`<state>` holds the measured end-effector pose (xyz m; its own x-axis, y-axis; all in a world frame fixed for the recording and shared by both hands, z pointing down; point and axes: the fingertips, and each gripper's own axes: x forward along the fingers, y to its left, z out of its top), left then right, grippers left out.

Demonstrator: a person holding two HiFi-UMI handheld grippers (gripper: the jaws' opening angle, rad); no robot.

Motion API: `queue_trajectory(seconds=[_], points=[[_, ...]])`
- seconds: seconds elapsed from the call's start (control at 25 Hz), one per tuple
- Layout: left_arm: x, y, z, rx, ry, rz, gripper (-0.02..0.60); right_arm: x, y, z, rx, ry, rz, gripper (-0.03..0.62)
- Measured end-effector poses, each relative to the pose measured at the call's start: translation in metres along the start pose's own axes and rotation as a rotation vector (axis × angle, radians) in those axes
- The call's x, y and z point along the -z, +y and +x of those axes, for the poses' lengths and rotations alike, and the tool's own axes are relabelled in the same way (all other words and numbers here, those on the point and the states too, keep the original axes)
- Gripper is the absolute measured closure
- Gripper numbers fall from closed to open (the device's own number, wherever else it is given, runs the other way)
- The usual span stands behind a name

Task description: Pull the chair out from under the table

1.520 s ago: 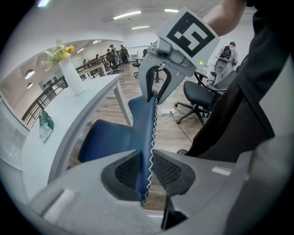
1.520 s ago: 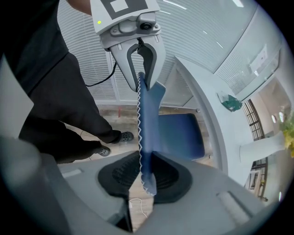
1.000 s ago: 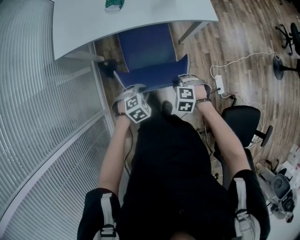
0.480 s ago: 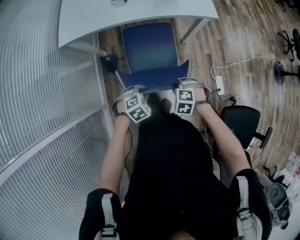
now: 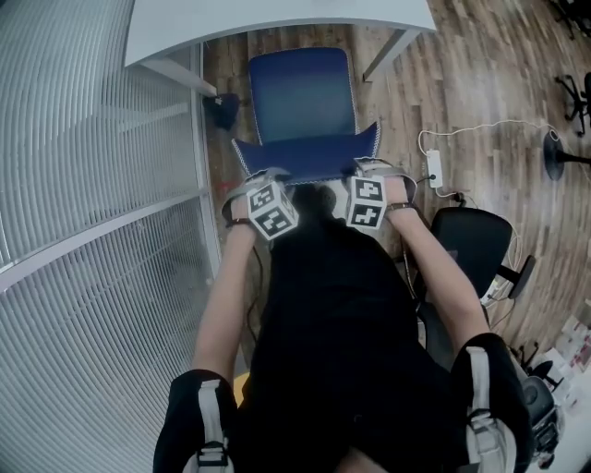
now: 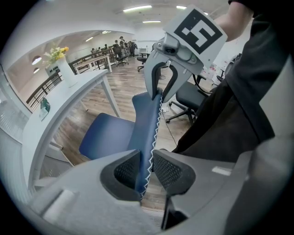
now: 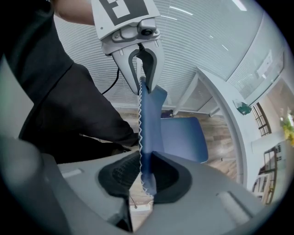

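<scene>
Head view: the jaws of the left gripper and the right gripper are hidden beneath their marker cubes.

Blue fabric chair with white zigzag edge stitching: base and legs are hidden under its seat, ahead of both grippers.

White curved-edge table, beyond the chair: cut off by the top edge.

Black swivel office chair, beside the right gripper: partly covered by the forearm.

Left gripper view: small green object on the tabletop, far left of the jaws, is too small to identify. The people at desks far beyond the jaws are too small to tell apart.

Right gripper view: the backrest edge covers the gripping face of the right-hand pad.
</scene>
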<state>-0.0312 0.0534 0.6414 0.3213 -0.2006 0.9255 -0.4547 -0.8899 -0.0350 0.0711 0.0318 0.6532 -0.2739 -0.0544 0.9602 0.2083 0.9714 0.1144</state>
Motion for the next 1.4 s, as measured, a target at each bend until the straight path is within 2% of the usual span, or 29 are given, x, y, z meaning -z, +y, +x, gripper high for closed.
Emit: queue_trajectory(seconds=[0.32,0.56,0.92,1.4], points=[[0.005,-0.037,-0.007,0.009,0.005,0.026,0.497,-0.002,0.038,-0.009,-0.030,-0.026,0.021,0.514],[0.009,-0.058,-0.015,0.069,0.018,0.030,0.498,-0.005,0.058,-0.016,-0.046,-0.036,0.048,0.513],[0.020,-0.078,-0.024,0.097,0.023,0.062,0.500,-0.014,0.082,-0.020,-0.078,-0.021,0.073,0.513],[0.028,-0.120,-0.031,0.136,-0.011,0.080,0.500,-0.013,0.121,-0.027,-0.107,-0.015,0.132,0.507]])
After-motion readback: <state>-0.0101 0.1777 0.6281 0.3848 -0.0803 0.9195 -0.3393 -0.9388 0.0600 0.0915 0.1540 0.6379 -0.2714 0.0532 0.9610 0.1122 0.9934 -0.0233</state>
